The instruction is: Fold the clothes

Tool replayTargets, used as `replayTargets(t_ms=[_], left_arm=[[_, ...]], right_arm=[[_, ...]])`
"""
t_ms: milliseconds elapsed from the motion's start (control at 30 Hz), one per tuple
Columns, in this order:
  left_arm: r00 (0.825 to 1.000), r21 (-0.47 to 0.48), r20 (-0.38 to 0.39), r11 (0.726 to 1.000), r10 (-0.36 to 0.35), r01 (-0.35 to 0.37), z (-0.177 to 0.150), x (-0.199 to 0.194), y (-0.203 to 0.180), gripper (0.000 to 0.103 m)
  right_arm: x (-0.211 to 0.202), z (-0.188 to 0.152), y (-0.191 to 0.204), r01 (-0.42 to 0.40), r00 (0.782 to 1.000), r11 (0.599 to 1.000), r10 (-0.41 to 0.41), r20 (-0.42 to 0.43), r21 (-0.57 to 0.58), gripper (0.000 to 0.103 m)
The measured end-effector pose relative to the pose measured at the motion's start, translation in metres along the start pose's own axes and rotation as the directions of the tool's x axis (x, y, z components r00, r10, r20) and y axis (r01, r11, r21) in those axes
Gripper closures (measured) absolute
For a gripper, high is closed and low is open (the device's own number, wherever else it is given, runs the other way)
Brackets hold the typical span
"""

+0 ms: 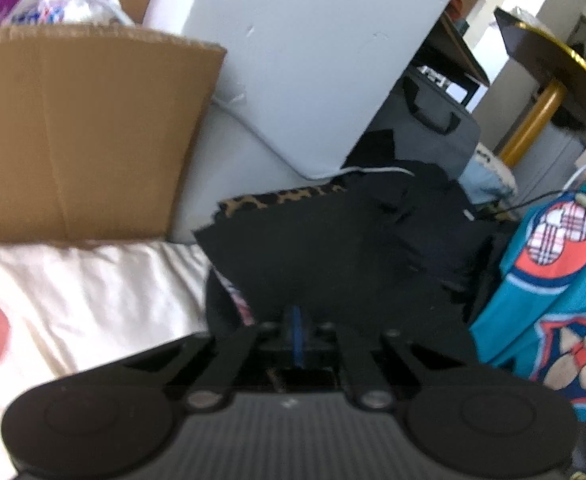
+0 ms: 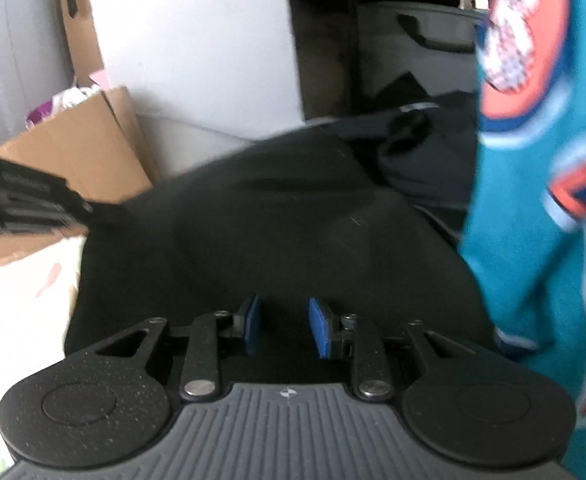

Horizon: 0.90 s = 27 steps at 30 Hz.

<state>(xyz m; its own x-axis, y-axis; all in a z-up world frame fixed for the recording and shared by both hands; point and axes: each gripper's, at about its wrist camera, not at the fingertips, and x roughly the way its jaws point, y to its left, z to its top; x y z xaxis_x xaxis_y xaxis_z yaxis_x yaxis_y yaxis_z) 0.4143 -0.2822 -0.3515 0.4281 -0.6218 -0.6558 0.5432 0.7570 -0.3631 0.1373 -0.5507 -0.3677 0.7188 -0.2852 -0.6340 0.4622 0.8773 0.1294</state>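
The left gripper has its blue pads pressed together, apparently pinching the near edge of the black garment, which drapes over a leopard-print cloth and other dark clothes right of the cardboard box. The right gripper hovers over the same black garment with its blue pads narrowly apart and holding nothing. Risk: with one pinch bearing the fabric, it may slip or bunch, and a lift could drag the clothes beneath or snag the teal patterned garment hanging at right.
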Motion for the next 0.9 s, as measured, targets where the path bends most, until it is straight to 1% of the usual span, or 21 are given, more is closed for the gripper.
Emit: replayTargets(t_ms=[33, 133, 267, 367, 433, 467, 567, 600, 700, 767, 800, 900], left_arm=[[1.0, 0.01, 0.002, 0.999, 0.031, -0.031, 0.003, -0.003, 0.001, 0.1], [0.999, 0.007, 0.011, 0.999, 0.038, -0.038, 0.008, -0.013, 0.005, 0.099], [0.999, 0.003, 0.023, 0.999, 0.042, -0.042, 0.015, -0.026, 0.009, 0.097], [0.999, 0.015, 0.045, 1.0, 0.008, -0.009, 0.018, -0.03, -0.001, 0.094], [0.999, 0.027, 0.044, 0.999, -0.019, 0.018, 0.016, -0.029, -0.011, 0.094], [0.999, 0.034, 0.04, 0.999, -0.031, 0.03, 0.014, -0.027, -0.015, 0.094], [0.999, 0.074, 0.022, 0.996, -0.049, 0.047, 0.006, -0.019, -0.028, 0.094], [0.999, 0.084, 0.017, 0.995, -0.047, 0.045, 0.004, -0.016, -0.029, 0.094], [1.0, 0.066, -0.003, 0.997, -0.026, 0.026, -0.004, -0.001, -0.024, 0.094], [1.0, 0.05, -0.011, 0.999, -0.016, 0.017, -0.007, 0.007, -0.019, 0.1], [1.0, 0.056, -0.015, 0.998, -0.009, 0.01, -0.008, 0.009, -0.018, 0.101], [1.0, 0.084, -0.029, 0.996, 0.011, -0.009, -0.01, 0.013, -0.019, 0.101]], right_arm=[[-0.002, -0.004, -0.005, 0.009, 1.0, 1.0, -0.009, -0.009, 0.01, 0.069], [-0.013, -0.014, -0.018, 0.043, 0.999, 0.998, -0.043, -0.008, 0.037, 0.069], [-0.027, -0.016, -0.031, 0.065, 0.998, 0.995, -0.065, 0.003, 0.077, 0.069], [-0.03, -0.015, -0.038, 0.075, 0.997, 0.993, -0.077, 0.015, 0.091, 0.068], [-0.028, -0.013, -0.037, 0.09, 0.995, 0.993, -0.092, 0.026, 0.075, 0.067], [-0.027, -0.011, -0.037, 0.095, 0.995, 0.993, -0.097, 0.031, 0.064, 0.062], [-0.024, -0.006, -0.036, 0.105, 0.993, 0.993, -0.108, 0.051, 0.056, 0.056], [-0.023, -0.005, -0.036, 0.103, 0.993, 0.993, -0.107, 0.055, 0.061, 0.056], [-0.018, 0.001, -0.035, 0.1, 0.993, 0.992, -0.104, 0.058, 0.074, 0.056], [-0.014, 0.003, -0.032, 0.103, 0.993, 0.992, -0.108, 0.058, 0.071, 0.056], [-0.012, 0.003, -0.03, 0.107, 0.992, 0.992, -0.111, 0.055, 0.069, 0.056], [-0.005, 0.0, -0.031, 0.103, 0.995, 0.991, -0.103, 0.0, 0.09, 0.055]])
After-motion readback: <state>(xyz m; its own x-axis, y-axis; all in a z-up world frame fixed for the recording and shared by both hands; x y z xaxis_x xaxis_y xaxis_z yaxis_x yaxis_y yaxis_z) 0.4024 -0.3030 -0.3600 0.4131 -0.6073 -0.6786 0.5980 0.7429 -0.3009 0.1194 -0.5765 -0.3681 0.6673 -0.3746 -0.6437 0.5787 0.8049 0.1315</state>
